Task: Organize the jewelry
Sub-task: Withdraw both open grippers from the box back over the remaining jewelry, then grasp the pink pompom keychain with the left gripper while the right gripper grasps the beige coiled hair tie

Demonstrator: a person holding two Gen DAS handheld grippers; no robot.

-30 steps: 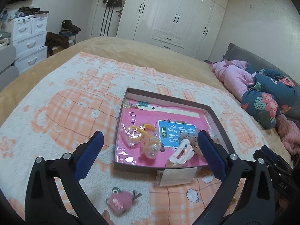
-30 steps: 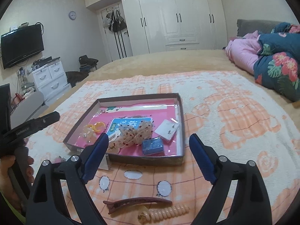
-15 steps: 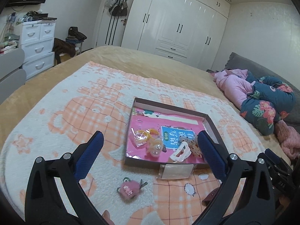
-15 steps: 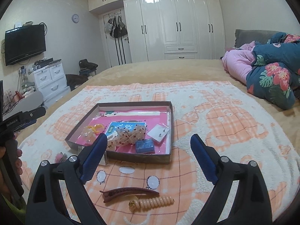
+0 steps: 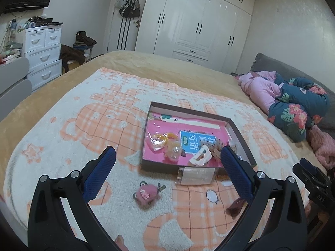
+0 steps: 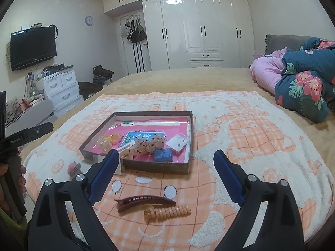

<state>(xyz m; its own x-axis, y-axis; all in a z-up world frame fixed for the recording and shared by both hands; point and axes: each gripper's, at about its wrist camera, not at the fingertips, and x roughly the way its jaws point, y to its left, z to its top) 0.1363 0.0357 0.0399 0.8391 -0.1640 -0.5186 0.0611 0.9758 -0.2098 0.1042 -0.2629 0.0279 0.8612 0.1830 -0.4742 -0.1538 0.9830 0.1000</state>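
1. Right hand-held gripper: fingers spread wide, nothing between them. Dark red hair clip and peach spiral hair tie lie on the blanket between its fingers, toward 6 o'clock of the tips. Both long axes run 9-to-3, across the finger line.
2. Left hand-held gripper: also spread, empty. Pink plush charm sits on the blanket between its fingers, near 6 o'clock. Clear packet leans against the near wall of the box, at 12 to 1 o'clock from the charm.
3. Judgement: right is nearer the clip and tie; left is nearer the charm.
4. Box, open, pink-lined, at 12 o'clock from both. Contents: orange pieces in clear wrap, clear bauble, white claw clip, dotted scrunchie, blue card, blue pad, earring card.
5. Judgement: four items are outside the box.
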